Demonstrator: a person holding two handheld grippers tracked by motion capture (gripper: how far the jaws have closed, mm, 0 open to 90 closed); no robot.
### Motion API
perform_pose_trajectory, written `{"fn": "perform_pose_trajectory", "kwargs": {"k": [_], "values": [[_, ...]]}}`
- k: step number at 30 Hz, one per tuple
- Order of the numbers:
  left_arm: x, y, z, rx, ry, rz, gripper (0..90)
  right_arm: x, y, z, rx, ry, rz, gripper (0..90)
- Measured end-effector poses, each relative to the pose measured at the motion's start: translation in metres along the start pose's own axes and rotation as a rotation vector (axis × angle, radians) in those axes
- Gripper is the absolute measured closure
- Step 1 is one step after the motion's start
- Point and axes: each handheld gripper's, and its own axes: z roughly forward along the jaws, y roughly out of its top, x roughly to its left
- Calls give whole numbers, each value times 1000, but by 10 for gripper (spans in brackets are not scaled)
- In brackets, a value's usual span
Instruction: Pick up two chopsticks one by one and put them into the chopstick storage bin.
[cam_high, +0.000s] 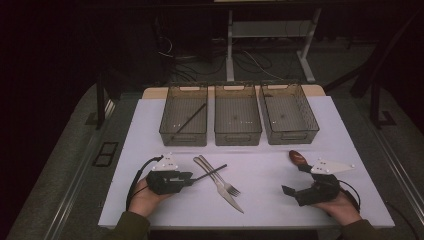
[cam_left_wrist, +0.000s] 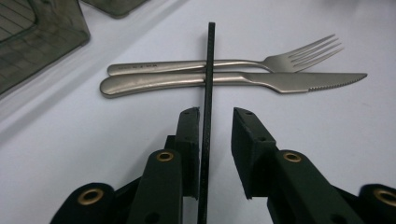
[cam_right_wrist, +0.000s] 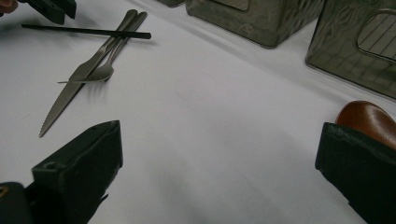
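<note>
Left gripper (cam_high: 189, 176) has the black chopstick (cam_left_wrist: 207, 79) between its jaws, one pad apparently touching and the other just clear, the stick lying across the fork (cam_high: 220, 176) and knife (cam_high: 222, 190), while the right gripper (cam_high: 295, 181) rests wide open beside a brown spoon (cam_high: 298, 158).

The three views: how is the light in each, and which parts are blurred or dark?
High view: dim, the room behind the table nearly black, only the white top lit. Left gripper view: bright and even; the fork and knife sharp, the black chopstick crisp. Right gripper view: soft shadows; the near jaws and the brown spoon blurred.
</note>
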Motion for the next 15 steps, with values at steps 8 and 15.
{"fn": "perform_pose_trajectory", "kwargs": {"k": [8,15], "values": [[4,-3,7,33,1,-4,744,1,0,1,5,0,-2,2],[5,-5,9,50,4,-10,765,1,0,1,5,1,-3,2]]}}
